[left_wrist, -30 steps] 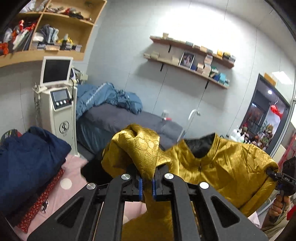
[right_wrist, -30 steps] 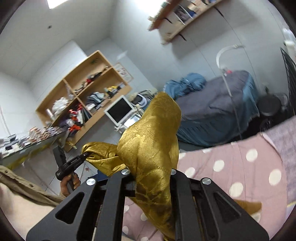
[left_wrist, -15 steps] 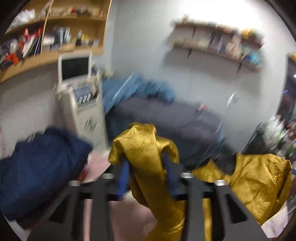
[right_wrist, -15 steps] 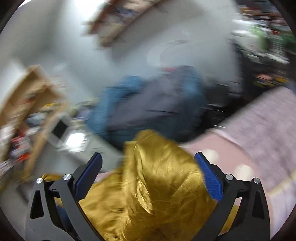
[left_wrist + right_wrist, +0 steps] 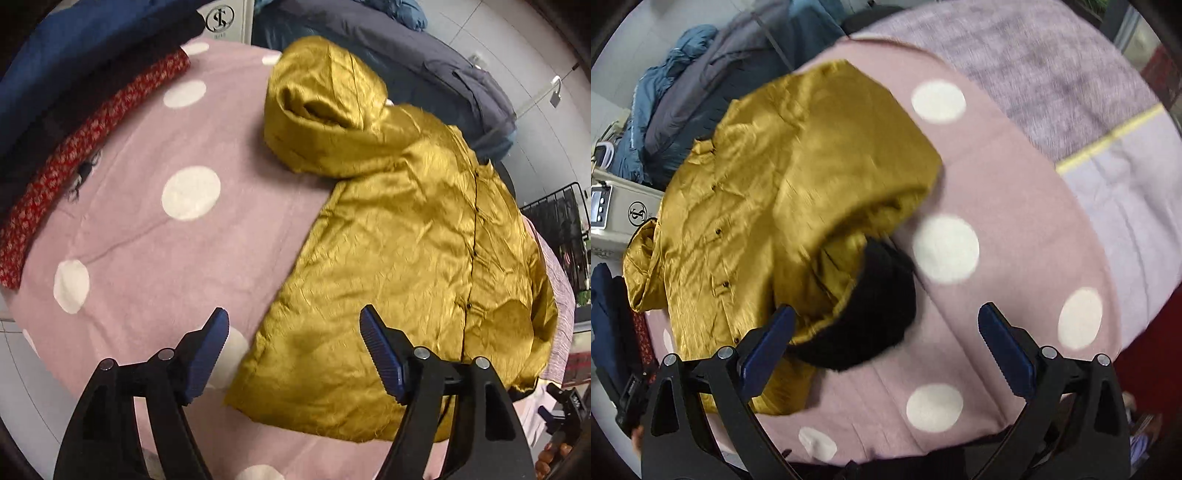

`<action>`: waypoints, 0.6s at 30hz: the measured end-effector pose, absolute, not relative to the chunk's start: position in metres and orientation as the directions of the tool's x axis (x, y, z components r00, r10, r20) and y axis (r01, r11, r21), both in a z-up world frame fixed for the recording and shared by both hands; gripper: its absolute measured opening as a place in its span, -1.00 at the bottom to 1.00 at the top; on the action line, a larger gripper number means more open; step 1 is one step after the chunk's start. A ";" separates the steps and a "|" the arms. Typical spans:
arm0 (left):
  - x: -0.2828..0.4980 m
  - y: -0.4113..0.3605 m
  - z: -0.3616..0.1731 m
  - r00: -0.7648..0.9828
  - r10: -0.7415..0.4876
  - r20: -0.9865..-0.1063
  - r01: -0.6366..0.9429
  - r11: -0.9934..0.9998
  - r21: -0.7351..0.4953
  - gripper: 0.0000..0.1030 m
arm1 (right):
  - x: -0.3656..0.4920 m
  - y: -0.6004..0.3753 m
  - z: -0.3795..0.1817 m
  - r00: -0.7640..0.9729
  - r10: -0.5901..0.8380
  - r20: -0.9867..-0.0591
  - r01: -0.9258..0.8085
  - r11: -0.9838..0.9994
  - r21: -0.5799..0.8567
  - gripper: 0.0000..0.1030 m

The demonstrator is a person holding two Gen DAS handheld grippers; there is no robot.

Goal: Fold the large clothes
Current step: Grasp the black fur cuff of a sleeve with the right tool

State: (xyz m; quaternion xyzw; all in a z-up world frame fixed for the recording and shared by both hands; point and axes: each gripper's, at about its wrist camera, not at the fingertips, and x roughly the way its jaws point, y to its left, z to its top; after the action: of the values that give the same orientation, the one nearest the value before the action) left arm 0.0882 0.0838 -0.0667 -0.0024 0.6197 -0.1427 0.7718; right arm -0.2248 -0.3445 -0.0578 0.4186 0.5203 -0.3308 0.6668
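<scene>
A shiny gold jacket [image 5: 406, 240] lies front up on a pink blanket with white dots [image 5: 147, 240]. Its left sleeve [image 5: 321, 103] is bunched up at the far end. My left gripper [image 5: 293, 332] hovers over the jacket's near hem, jaws opening, pads touching nothing. In the right wrist view the jacket [image 5: 746, 184] lies to the left, one side flipped over so the black lining [image 5: 875, 314] shows. My right gripper [image 5: 886, 319] stands wide open above that lining and the blanket [image 5: 1015, 229], holding nothing.
A navy clothes pile [image 5: 74, 55] on a red patterned cloth [image 5: 92, 129] sits at the blanket's left. Behind are a grey bed [image 5: 424, 55] and a white machine [image 5: 628, 210]. A lilac cover [image 5: 1015, 55] lies beyond the pink blanket.
Both grippers let go of the gold jacket, opened and dropped toward the bed, tipping to point down. The jacket went from hanging in the air to lying on the blanket.
</scene>
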 end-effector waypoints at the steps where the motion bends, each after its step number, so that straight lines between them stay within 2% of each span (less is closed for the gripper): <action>1: 0.087 0.083 -0.066 0.187 -0.230 -0.955 0.223 0.957 -0.187 0.40 | -0.228 -0.343 -0.062 0.237 0.007 -0.972 0.881 0.419 0.218 0.90; 6: 0.088 0.059 -0.055 0.192 -0.310 -0.931 0.293 0.924 -0.247 0.61 | -0.217 -0.328 -0.064 0.213 0.011 -0.977 0.850 0.491 0.191 0.90; 9: 0.081 0.038 -0.055 0.179 -0.314 -0.932 0.341 0.909 -0.241 0.61 | -0.201 -0.316 -0.088 0.146 0.038 -0.989 0.809 0.570 0.141 0.90; 12: 0.073 0.030 -0.056 0.166 -0.330 -0.929 0.357 0.898 -0.255 0.61 | -0.191 -0.295 -0.112 0.019 0.024 -1.000 0.746 0.666 0.030 0.90; 13: 0.070 0.029 -0.056 0.159 -0.331 -0.930 0.361 0.896 -0.258 0.61 | -0.190 -0.288 -0.121 -0.023 0.004 -1.000 0.717 0.696 -0.014 0.84; 14: 0.067 0.028 -0.057 0.153 -0.331 -0.931 0.367 0.894 -0.258 0.62 | -0.190 -0.283 -0.128 -0.050 -0.019 -0.999 0.691 0.721 -0.048 0.52; 15: 0.066 0.028 -0.058 0.153 -0.327 -0.933 0.370 0.894 -0.253 0.62 | -0.190 -0.280 -0.133 -0.070 -0.040 -0.997 0.672 0.737 -0.076 0.29; 17: 0.062 0.027 -0.059 0.155 -0.311 -0.938 0.380 0.895 -0.234 0.62 | -0.195 -0.279 -0.145 -0.118 -0.075 -0.990 0.645 0.753 -0.134 -0.57; 18: 0.061 0.027 -0.059 0.158 -0.303 -0.940 0.387 0.894 -0.224 0.62 | -0.201 -0.283 -0.149 -0.129 -0.077 -0.989 0.653 0.744 -0.143 -0.75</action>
State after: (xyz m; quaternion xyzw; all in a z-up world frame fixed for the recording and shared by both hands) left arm 0.0609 0.0275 -0.0588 0.0344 0.6080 -0.2271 0.7600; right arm -0.2006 -0.2831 -0.1488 0.2079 0.6925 -0.2916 0.6262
